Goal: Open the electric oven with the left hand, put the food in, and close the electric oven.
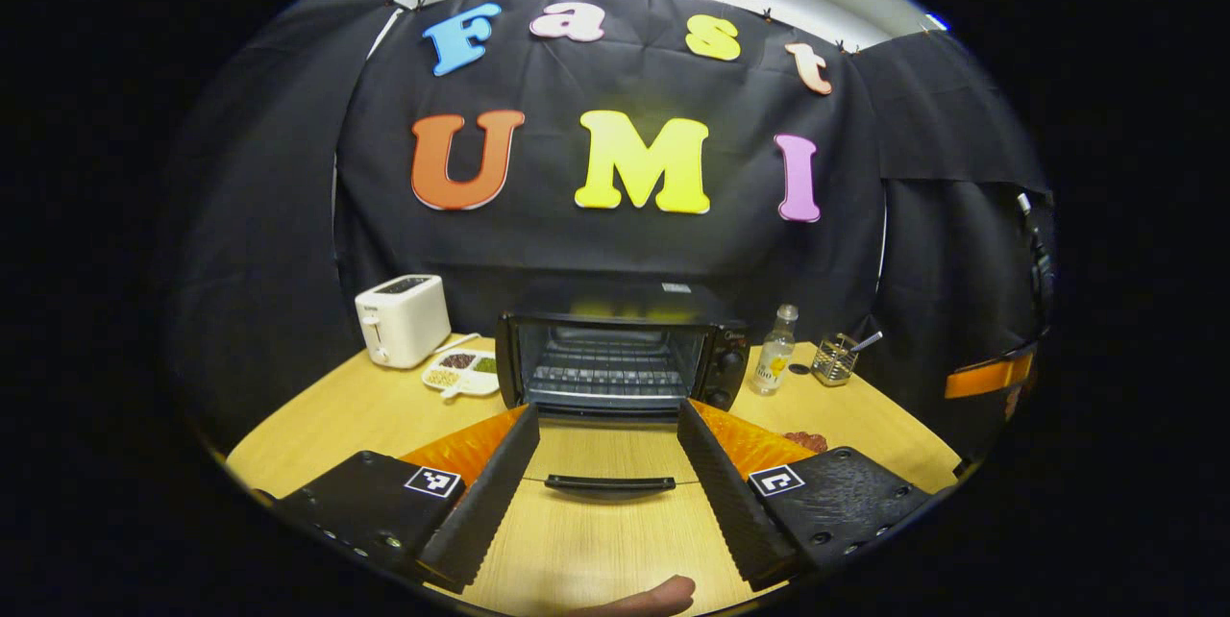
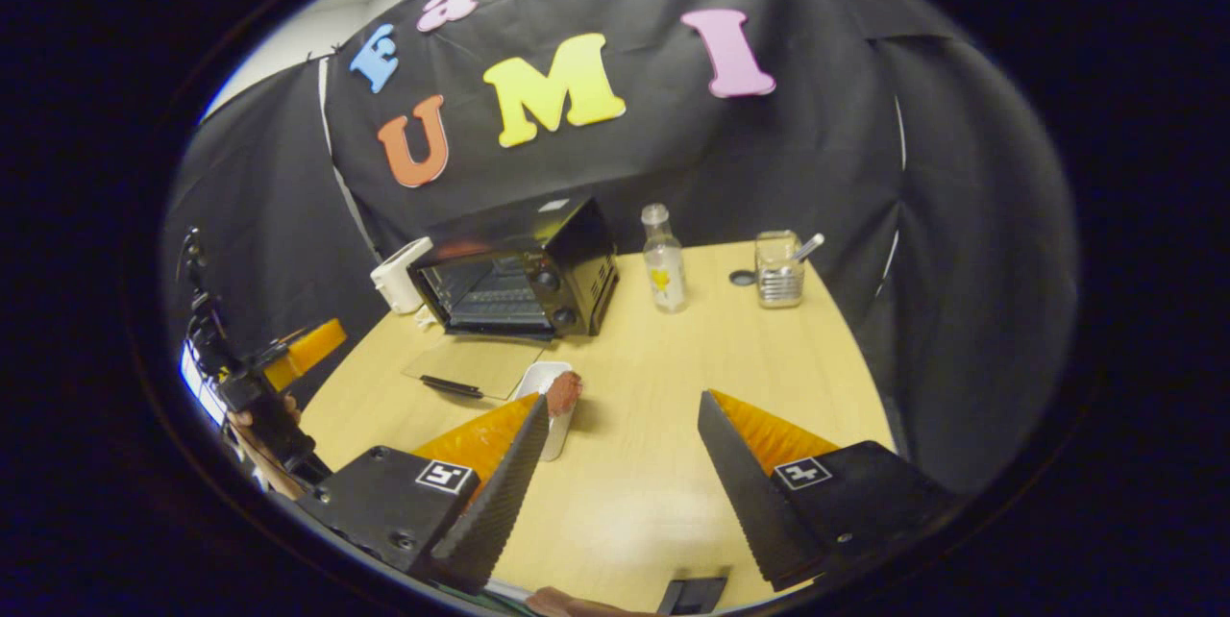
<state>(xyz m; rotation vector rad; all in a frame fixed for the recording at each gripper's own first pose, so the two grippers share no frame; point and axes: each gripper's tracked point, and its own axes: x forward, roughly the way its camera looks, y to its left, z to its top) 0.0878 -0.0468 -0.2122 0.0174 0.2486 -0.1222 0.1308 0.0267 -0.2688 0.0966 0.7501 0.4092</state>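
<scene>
food: a reddish-brown piece (image 2: 563, 392) lying on a small white plate (image 2: 548, 377) on the table, just in front of the dropped door. In my left gripper view a bit of it peeks out past my right finger (image 1: 805, 441).
which way it lies from my right claw: ahead and to the left of my right gripper (image 2: 623, 482), just past the tip of the left finger (image 2: 500, 492); it is not between the fingers yet.
nearer hand: the right one, I judge; my left gripper (image 1: 607, 492) faces the oven, not the plate.
long axis: the plate seems to run lengthwise toward me, but my finger hides its near end, so I cannot be sure.
right claw state: spread wide, holding nothing.
left claw state: also spread wide and holding nothing, with the door handle (image 1: 609, 482) seen in the gap between its fingers, apart from both.
oven: the black electric oven (image 1: 620, 357) has its glass door (image 2: 476, 365) folded flat onto the table, rack bare inside.
step in hand: opening looks done; fetching the food comes next, I think.
farther out: white toaster (image 1: 404, 317), divided dish (image 1: 463, 373), clear bottle (image 2: 664, 258), wire holder (image 2: 779, 269) near the back wall.
</scene>
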